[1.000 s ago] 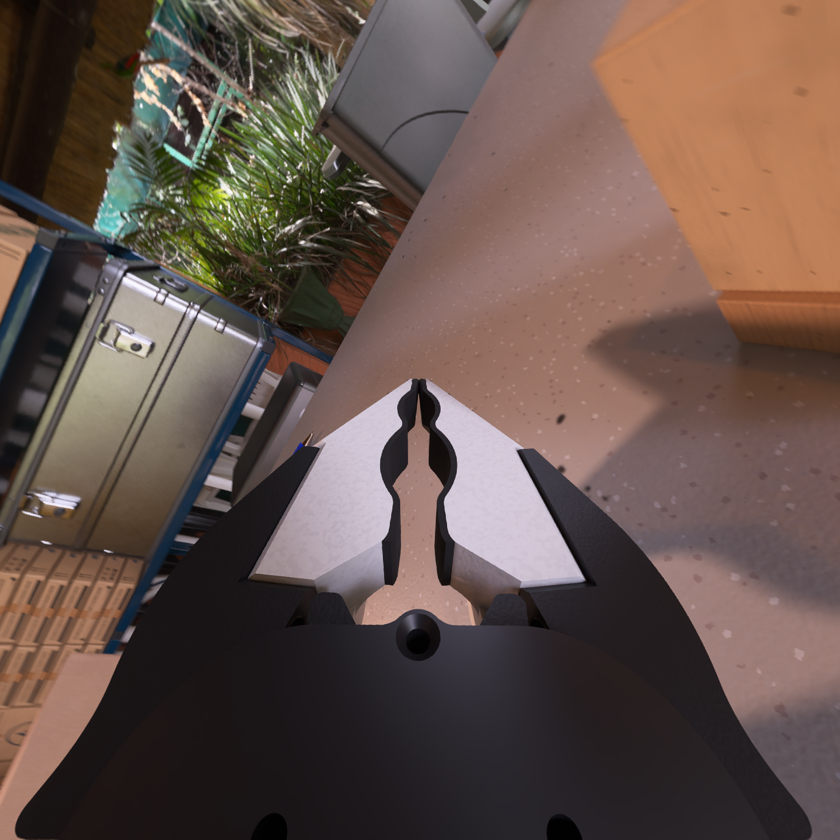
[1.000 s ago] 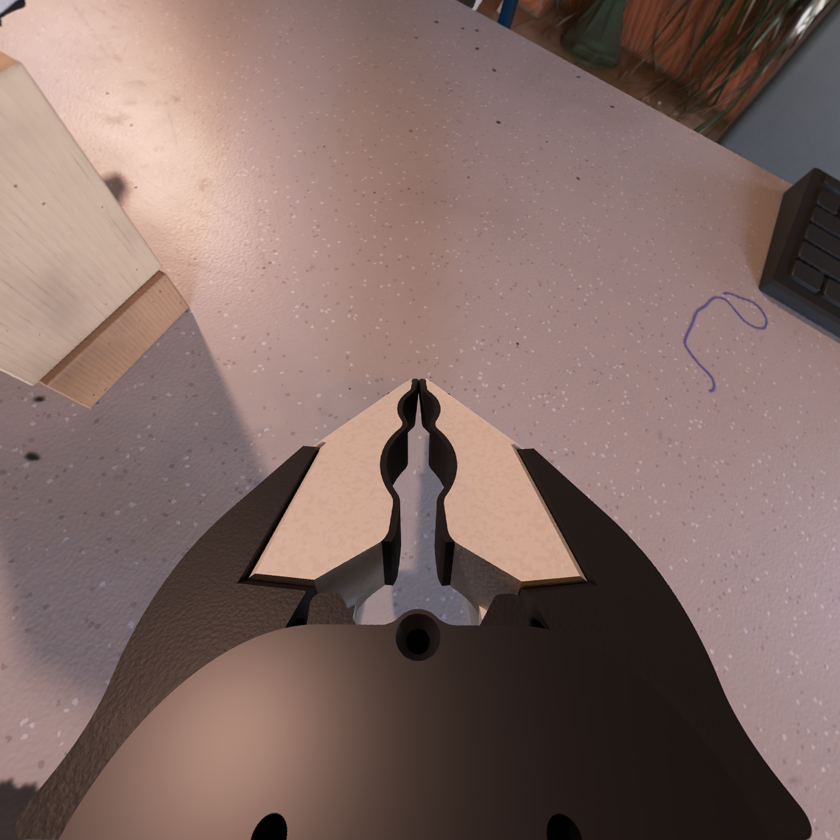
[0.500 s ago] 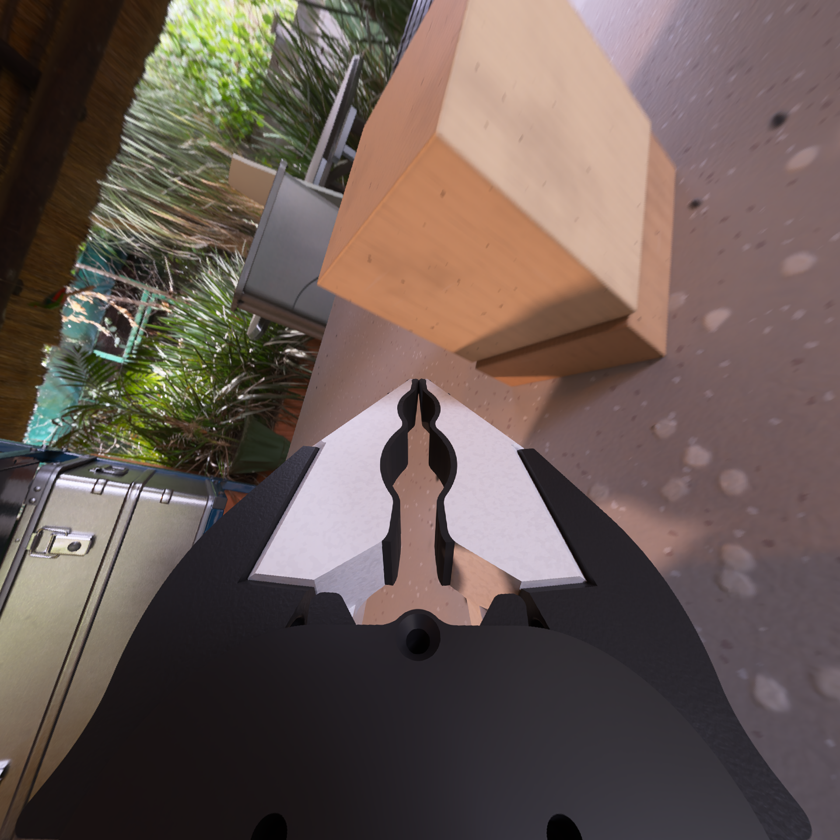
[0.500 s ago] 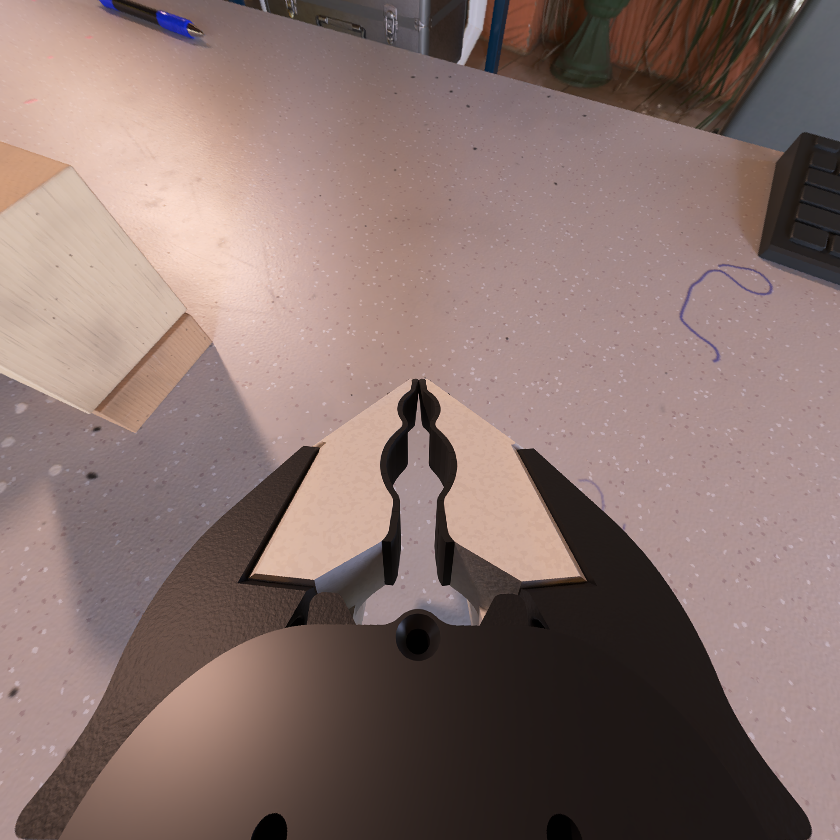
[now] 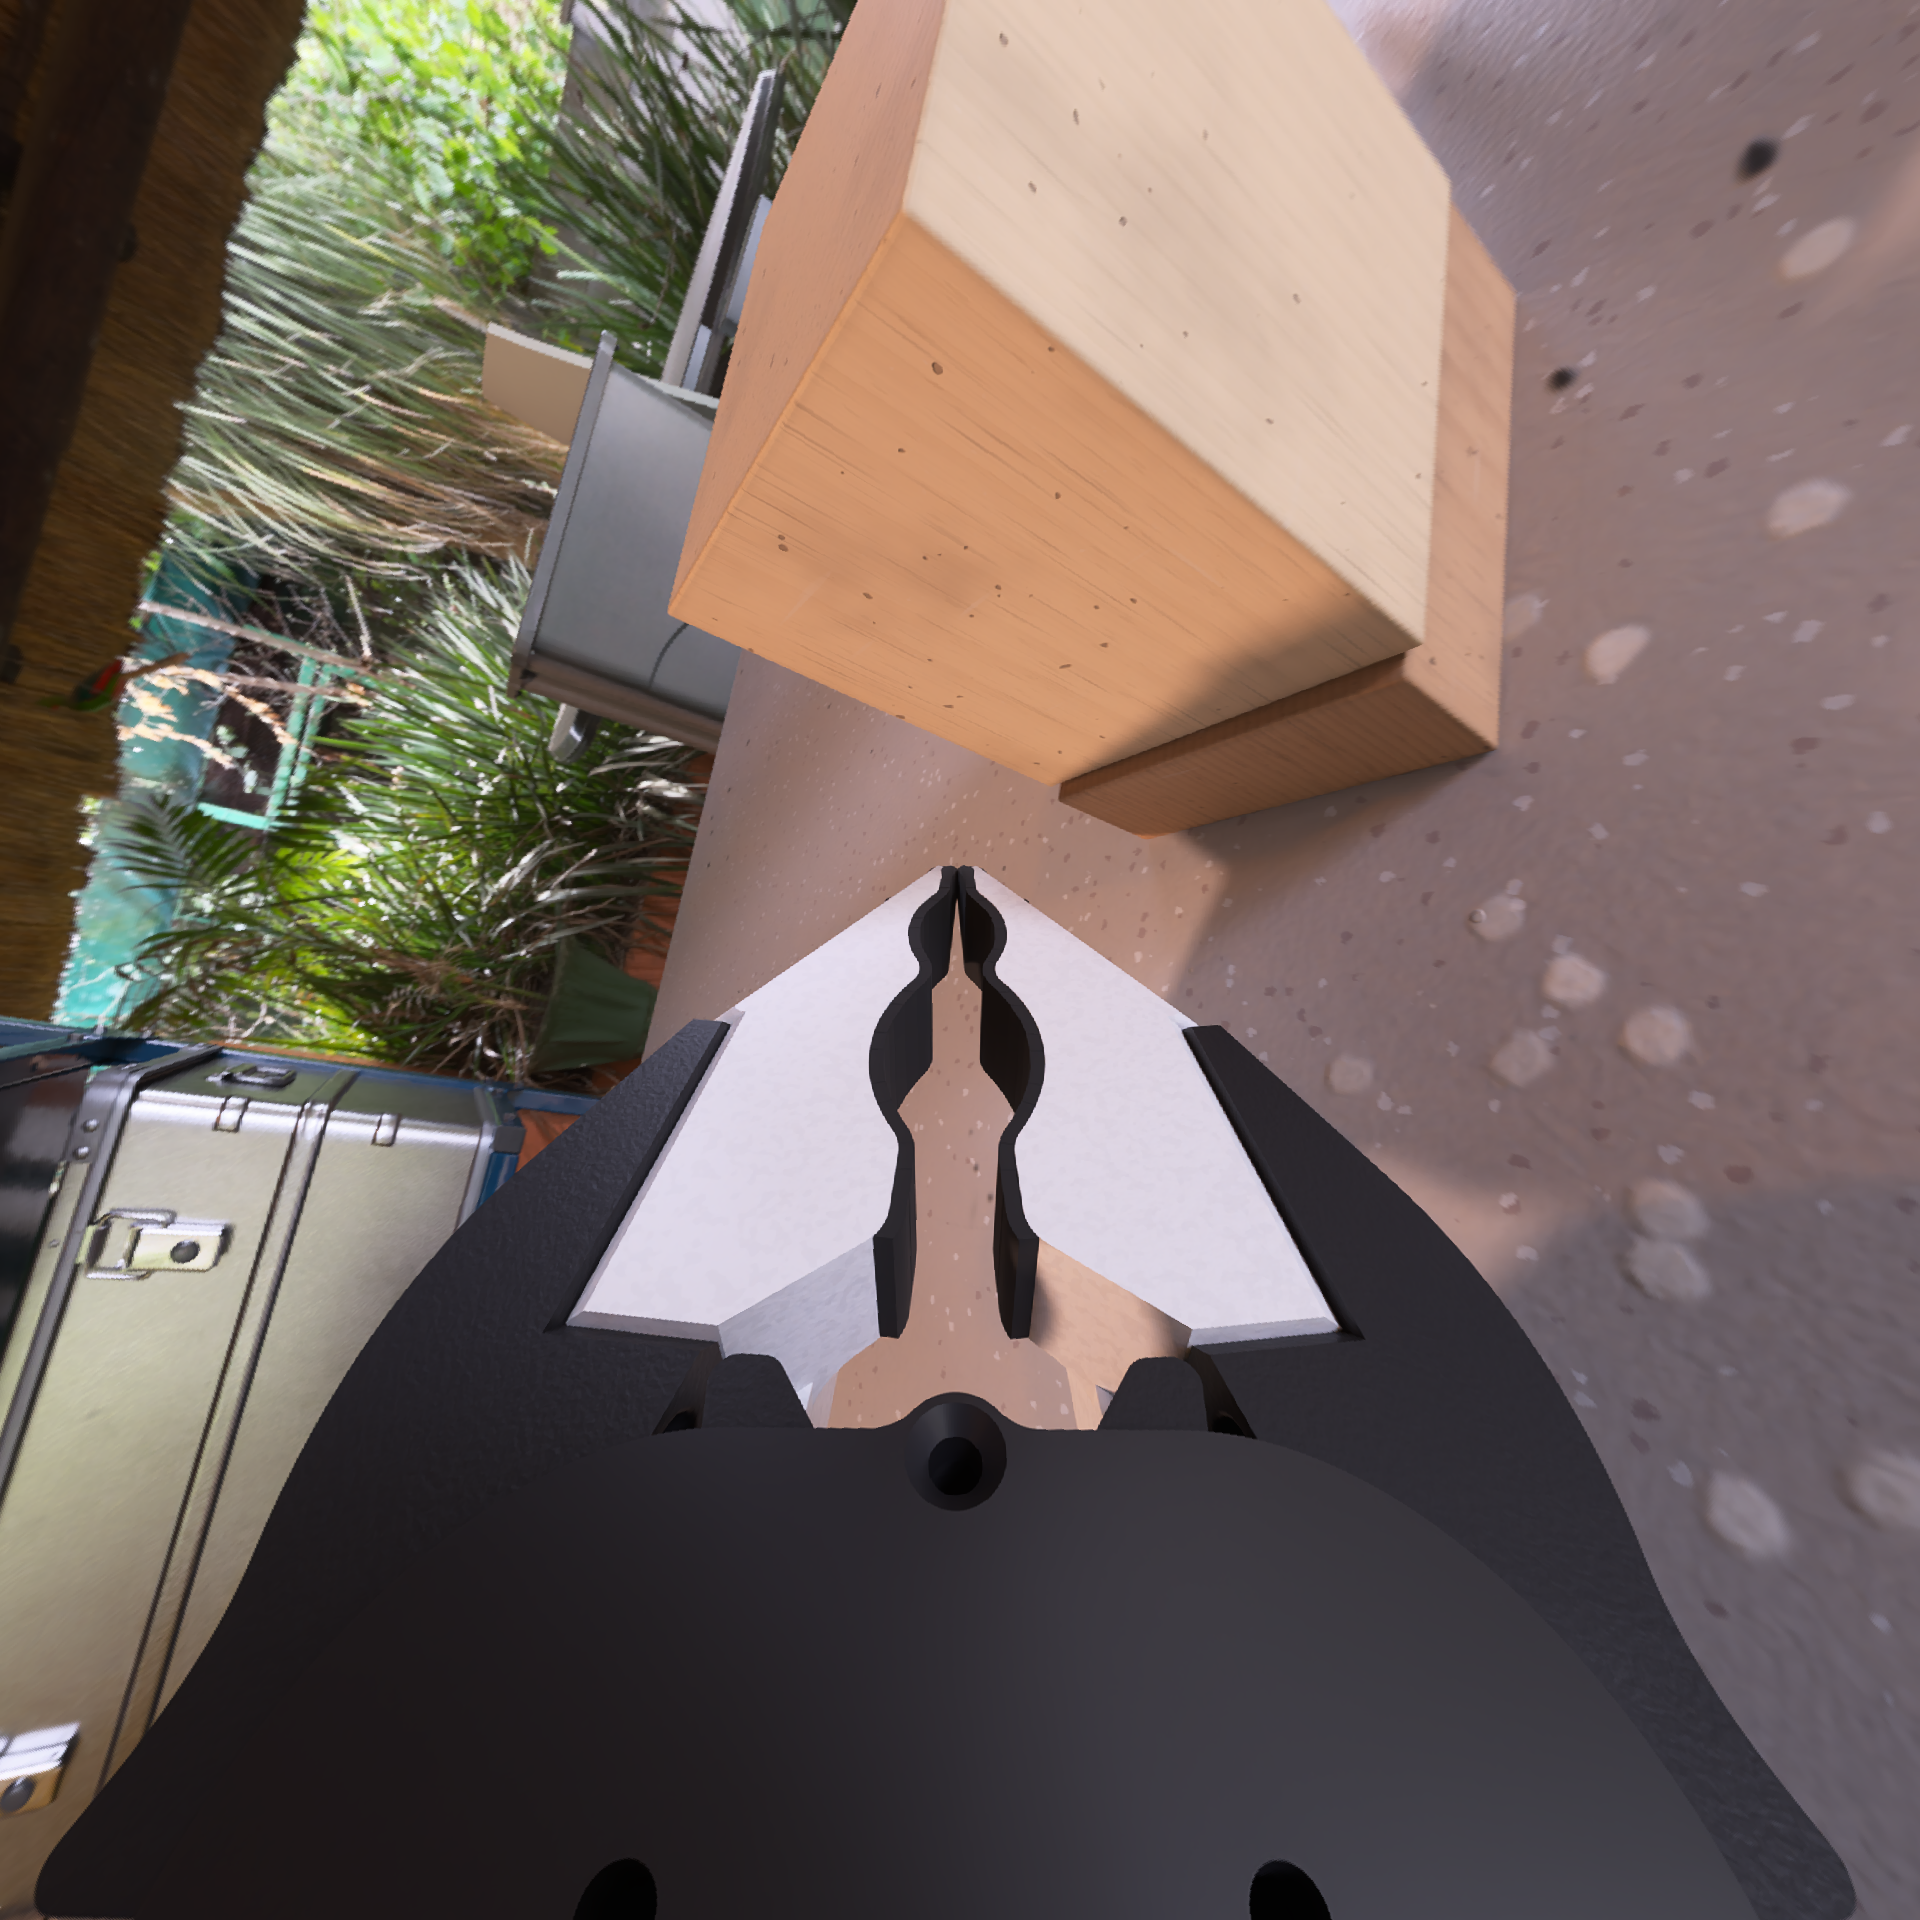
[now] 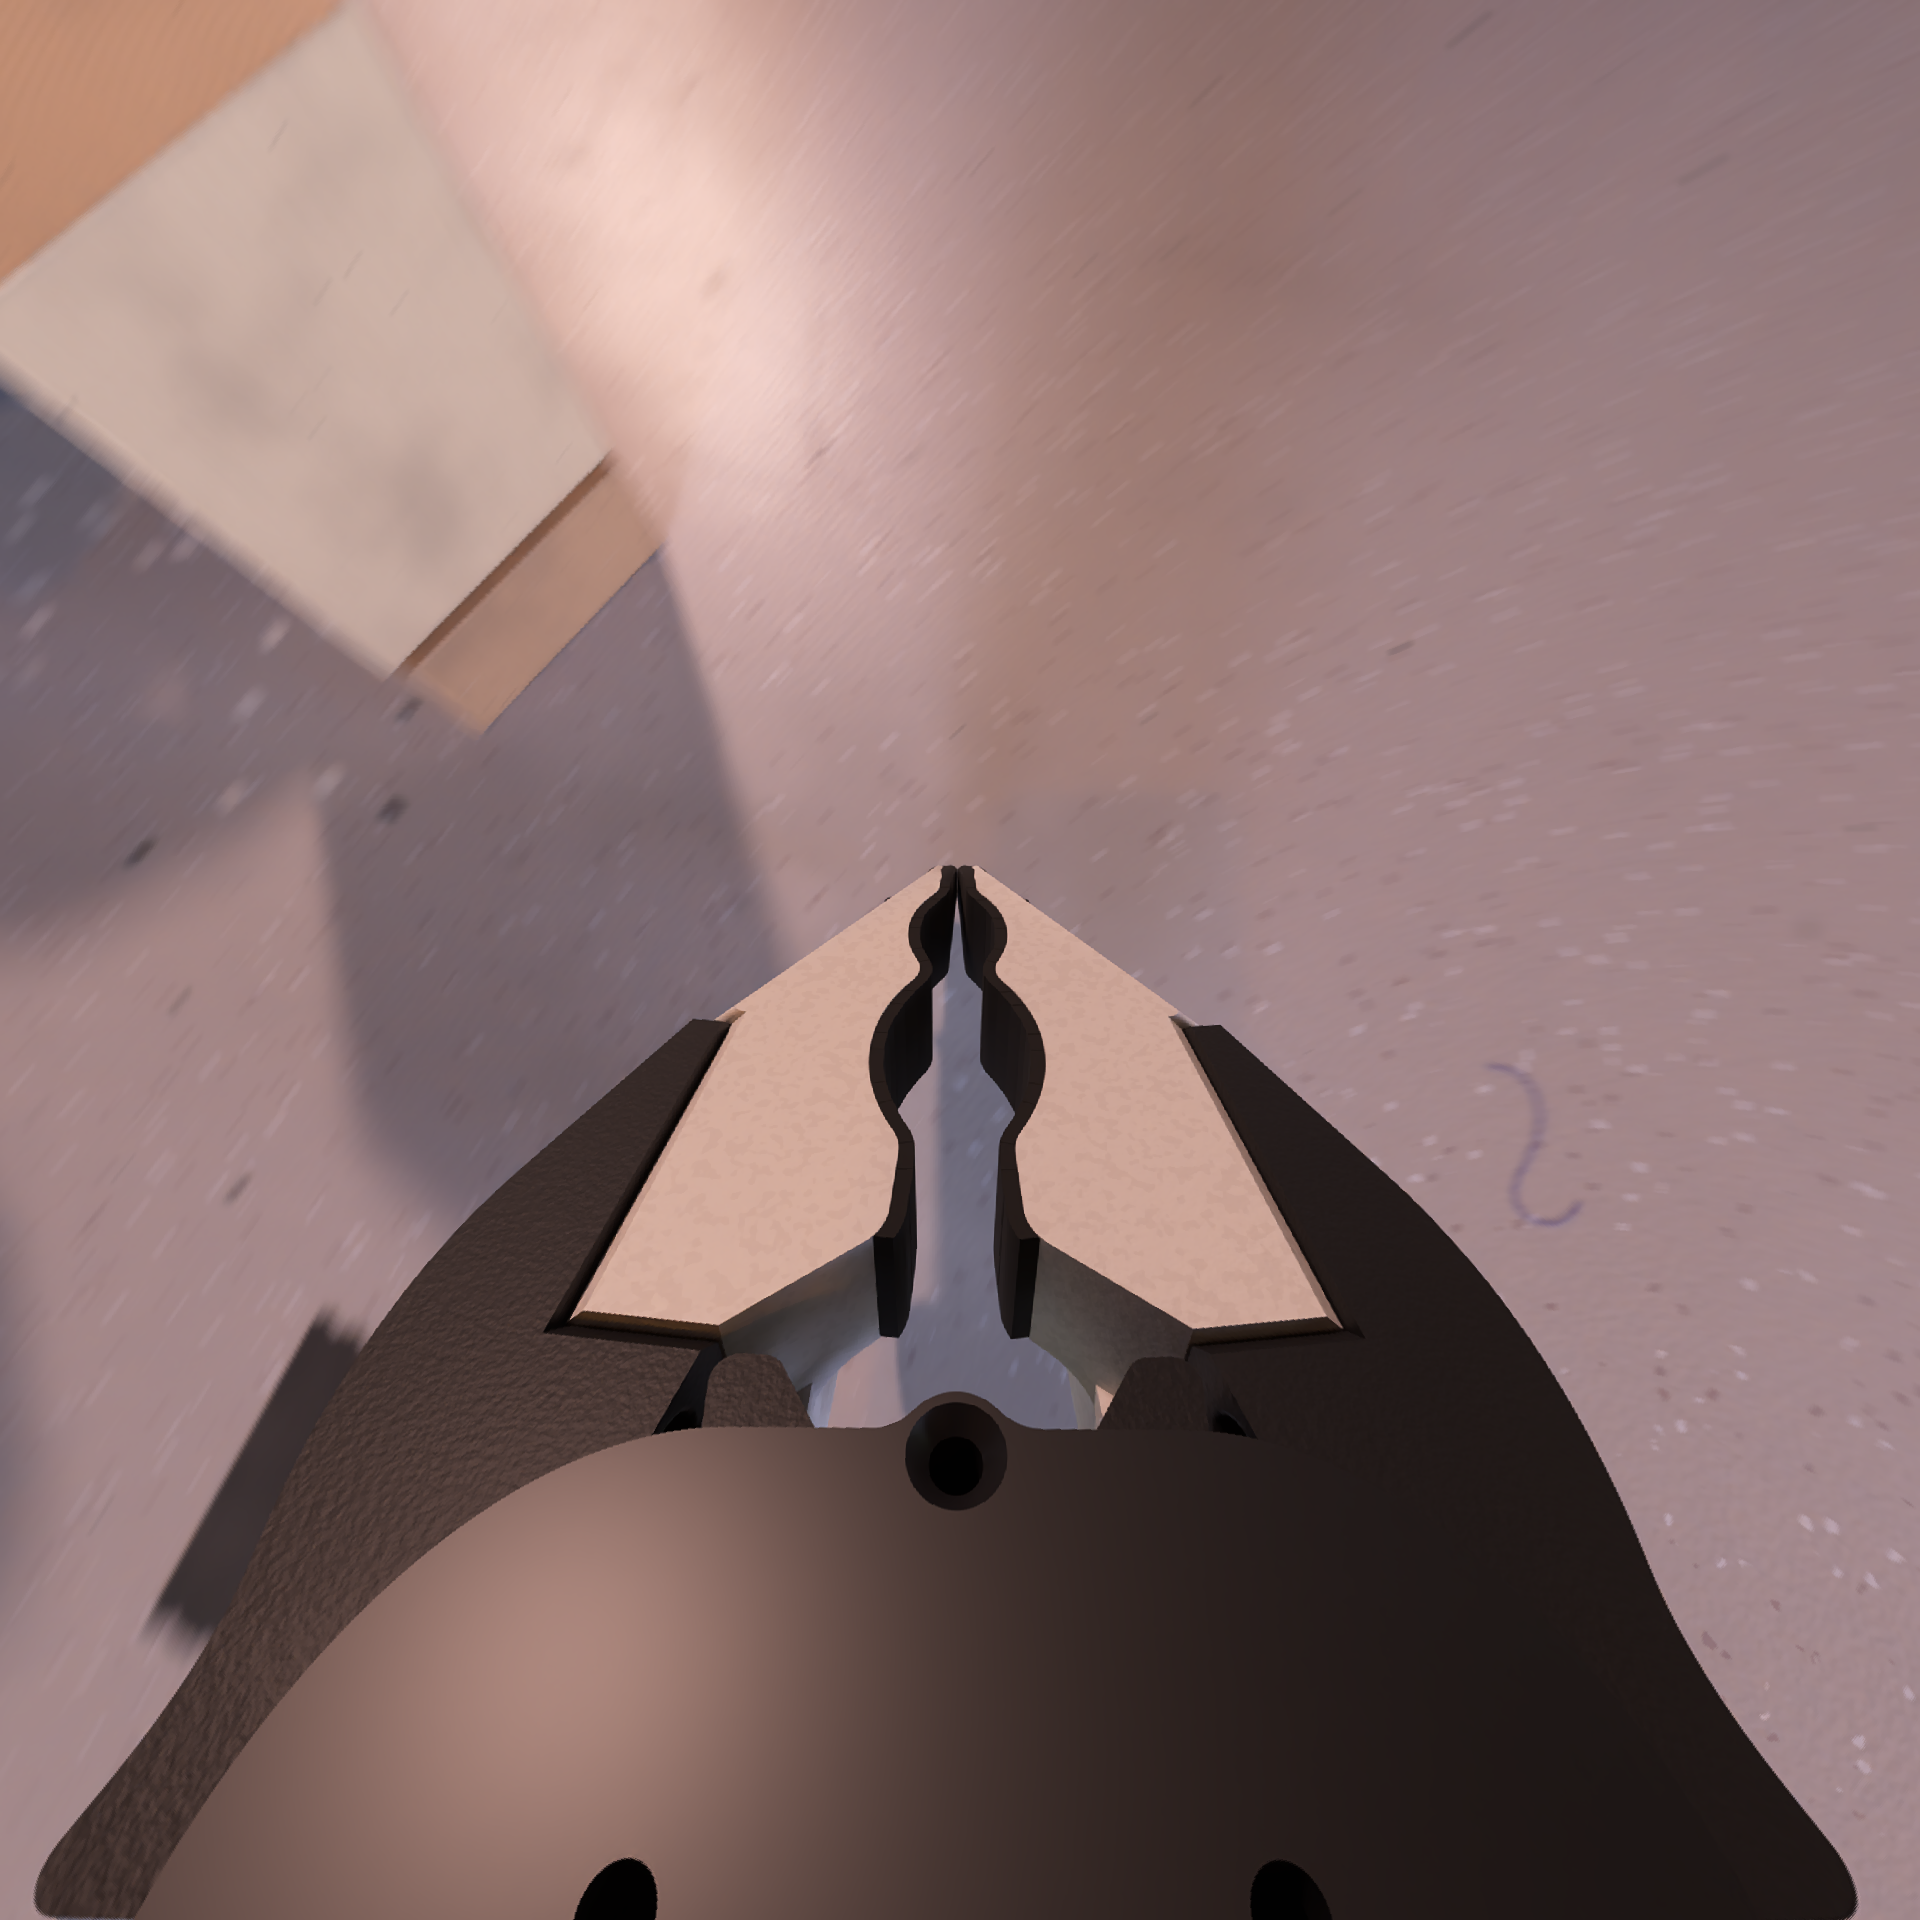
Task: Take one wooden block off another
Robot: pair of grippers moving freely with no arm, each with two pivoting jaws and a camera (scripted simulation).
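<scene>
1. Left gripper [image 5: 954, 878] sits low beside the stack, tips pressed together and gripping nothing. The upper wooden block [image 5: 1060, 416] rests on the thinner lower block [image 5: 1455, 623], which lies flat on the speckled table [image 5: 1610, 1039].
2. Right gripper [image 6: 954, 878] is also pinched closed and empty, well apart from the stack, which shows blurred at its upper left [image 6: 281, 343].
3. My read: the step in hand is lining up the grasp. The left tongs need to spread wide first (that top block looks broad).
4. Best to straddle the upper block only, above the seam, so the base stays put.
5. Then lift straight up; dragging sideways could pull the lower block along.
</scene>
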